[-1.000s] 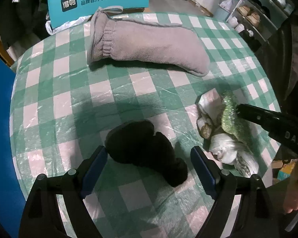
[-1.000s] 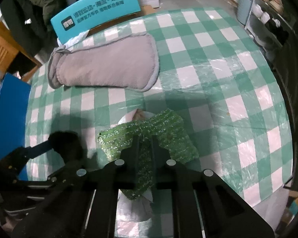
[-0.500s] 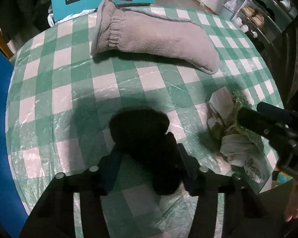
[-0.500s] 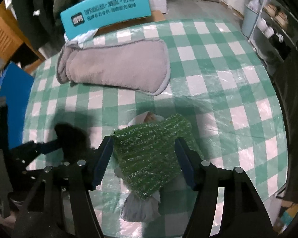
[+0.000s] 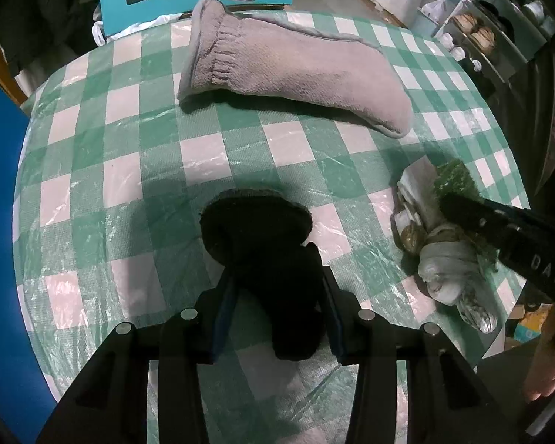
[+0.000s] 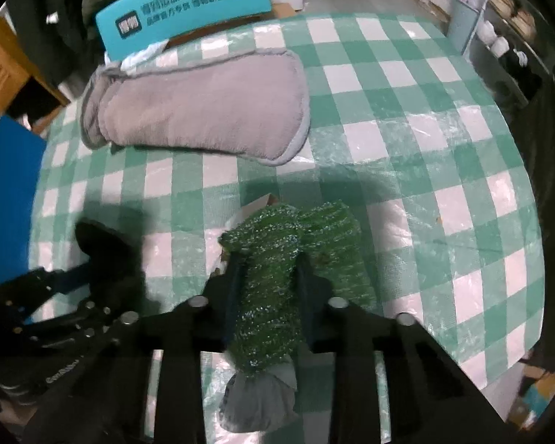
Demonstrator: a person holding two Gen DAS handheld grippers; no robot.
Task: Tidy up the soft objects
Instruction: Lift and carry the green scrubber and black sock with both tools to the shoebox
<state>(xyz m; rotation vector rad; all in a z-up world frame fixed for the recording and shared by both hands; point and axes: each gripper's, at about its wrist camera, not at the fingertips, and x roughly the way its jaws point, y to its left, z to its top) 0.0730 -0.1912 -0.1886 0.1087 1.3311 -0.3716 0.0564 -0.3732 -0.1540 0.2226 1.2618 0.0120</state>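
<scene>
Left gripper [image 5: 277, 310]: jaws just closed, black sock [image 5: 266, 255] pinched mid-length.
Right gripper [image 6: 268, 296]: jaws just closed, green sparkly cloth [image 6: 277, 277] bunched between them.
Place: both are held near the grey mitt [image 5: 296, 74], on the checked tablecloth [image 5: 129, 170].
Handling: judged light, limp; best gripped mid-body.

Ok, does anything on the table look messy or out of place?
Yes. The green cloth is bunched between the right gripper's pads, lying on a crumpled white bundle. The grey mitt lies flat. The left gripper pinches a black cloth.
</scene>
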